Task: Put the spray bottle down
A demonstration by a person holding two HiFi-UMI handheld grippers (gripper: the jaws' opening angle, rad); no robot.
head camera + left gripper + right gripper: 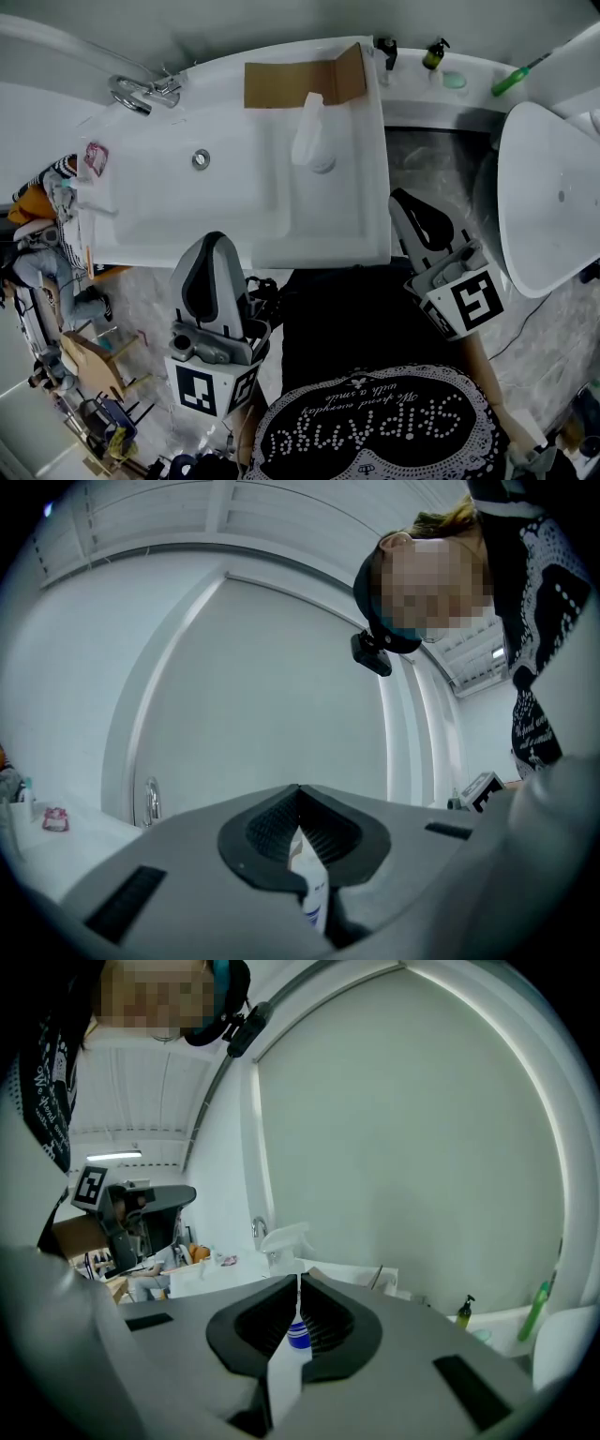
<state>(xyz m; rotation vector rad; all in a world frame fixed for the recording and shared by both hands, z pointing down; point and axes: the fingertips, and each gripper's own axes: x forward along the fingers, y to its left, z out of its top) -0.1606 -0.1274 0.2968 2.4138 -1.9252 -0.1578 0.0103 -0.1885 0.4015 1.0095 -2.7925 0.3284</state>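
A white spray bottle [309,141] stands upright on the flat right part of the white sink counter [356,234], just in front of a cardboard piece. Nothing holds it. My left gripper [216,239] hovers at the counter's front edge, its jaws shut and empty. My right gripper [398,195] is beside the counter's right edge, also shut and empty. In the left gripper view the bottle [312,892] shows beyond the closed jaws of the left gripper [299,789]. In the right gripper view its spray head [286,1238] rises behind the closed jaws of the right gripper [298,1279].
A folded cardboard piece [305,80] lies at the back of the counter. The tap [141,92] and basin drain [201,158] are to the left, a pink item [96,157] at the far left edge. Small bottles [433,54] stand on a back ledge. A white rounded fixture [548,197] fills the right.
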